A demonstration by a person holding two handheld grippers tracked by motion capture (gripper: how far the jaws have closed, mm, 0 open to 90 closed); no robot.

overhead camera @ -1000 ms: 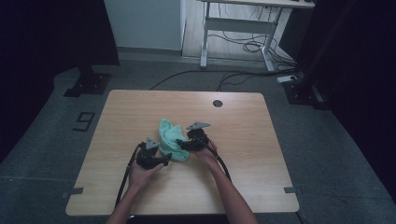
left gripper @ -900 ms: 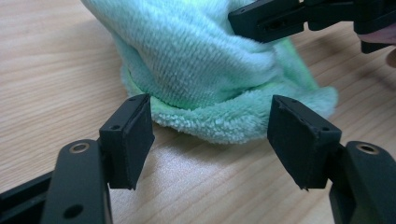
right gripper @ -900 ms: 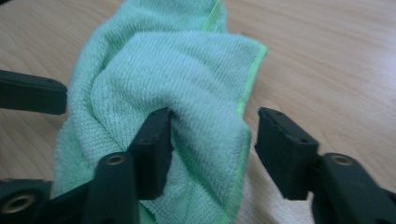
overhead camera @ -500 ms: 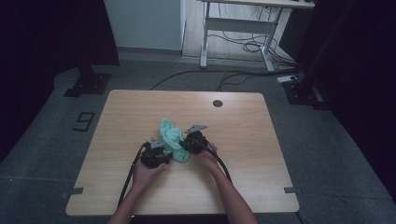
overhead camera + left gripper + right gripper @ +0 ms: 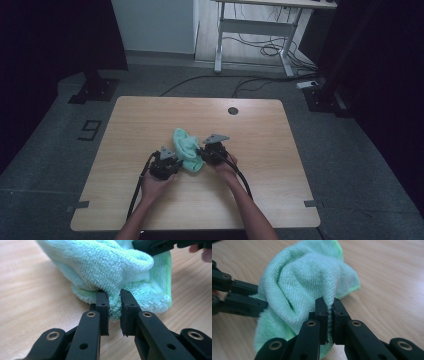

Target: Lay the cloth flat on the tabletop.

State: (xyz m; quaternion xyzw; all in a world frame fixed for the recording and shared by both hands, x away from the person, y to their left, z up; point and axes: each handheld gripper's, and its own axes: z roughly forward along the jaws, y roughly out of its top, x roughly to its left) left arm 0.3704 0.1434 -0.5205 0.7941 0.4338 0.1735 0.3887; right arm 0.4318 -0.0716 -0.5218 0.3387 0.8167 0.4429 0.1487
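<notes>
A mint-green microfibre cloth (image 5: 185, 147) lies bunched near the middle of the wooden table (image 5: 280, 190), held from both sides. My left gripper (image 5: 178, 162) is shut on a fold at the cloth's near left edge; in the left gripper view its jaws (image 5: 115, 296) pinch the fluffy cloth (image 5: 107, 265). My right gripper (image 5: 203, 153) is shut on the right side; in the right gripper view (image 5: 330, 302) a thin ridge of the cloth (image 5: 307, 277) is clamped tight. Each gripper view shows the other gripper across the cloth.
A dark round grommet hole (image 5: 232, 110) sits near the table's far edge. Bare wood surrounds the cloth on all sides. Beyond the table stand a white desk frame (image 5: 250, 35) and floor cables (image 5: 210, 80).
Both grippers have kept hold of the cloth. The left gripper has edged slightly right toward the right one, and the cloth is bunched a bit more between them.
</notes>
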